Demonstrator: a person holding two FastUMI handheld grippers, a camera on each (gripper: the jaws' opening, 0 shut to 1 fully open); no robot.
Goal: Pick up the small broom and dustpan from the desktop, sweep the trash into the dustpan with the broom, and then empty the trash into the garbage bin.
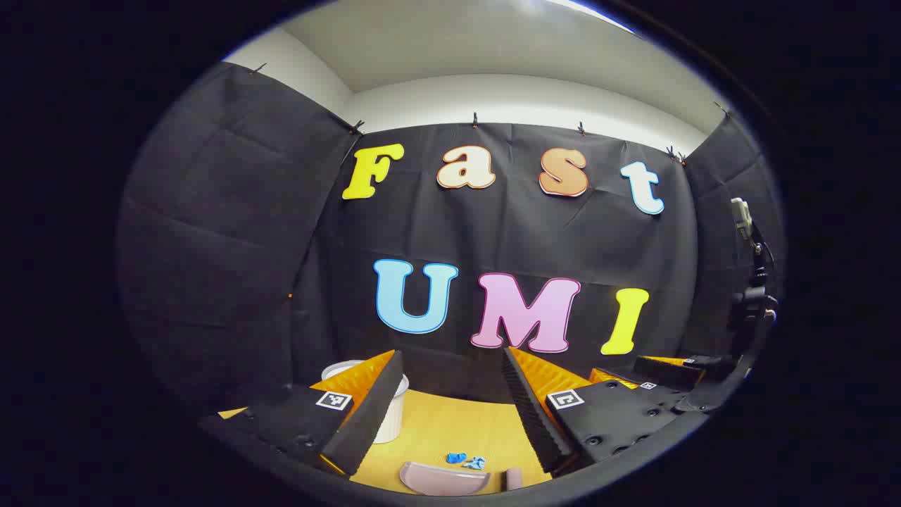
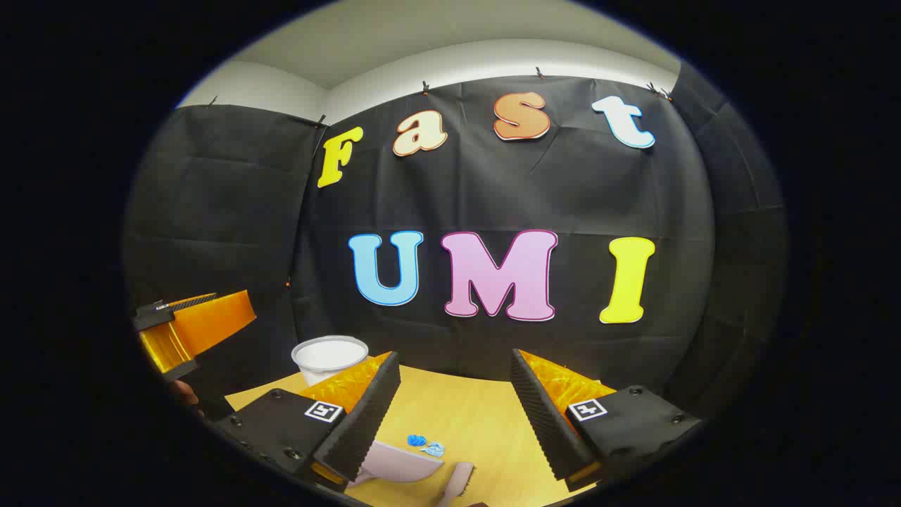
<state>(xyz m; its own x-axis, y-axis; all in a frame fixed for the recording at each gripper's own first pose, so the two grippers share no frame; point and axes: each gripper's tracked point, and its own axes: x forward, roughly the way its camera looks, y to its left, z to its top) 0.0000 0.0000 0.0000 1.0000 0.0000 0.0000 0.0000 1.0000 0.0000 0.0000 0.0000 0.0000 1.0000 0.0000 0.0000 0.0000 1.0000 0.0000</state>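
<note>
A pale pink dustpan (image 1: 443,477) lies on the yellow desktop (image 1: 450,426) near the front edge, with blue scraps of trash (image 1: 464,460) just behind it. The end of a pink broom (image 1: 513,479) shows to its right. My left gripper (image 1: 450,415) hangs open above them, holding nothing. In the right gripper view the dustpan (image 2: 401,461), the trash (image 2: 424,444) and the broom's handle (image 2: 457,482) lie below my right gripper (image 2: 456,415), which is open and empty. A white ribbed garbage bin (image 2: 329,358) stands at the back left of the desktop.
The garbage bin (image 1: 391,415) sits partly behind my left finger in the left gripper view. The other gripper (image 2: 186,327) shows at the left edge of the right gripper view. A camera stand (image 1: 750,282) rises at the far right. Black cloth walls close the booth.
</note>
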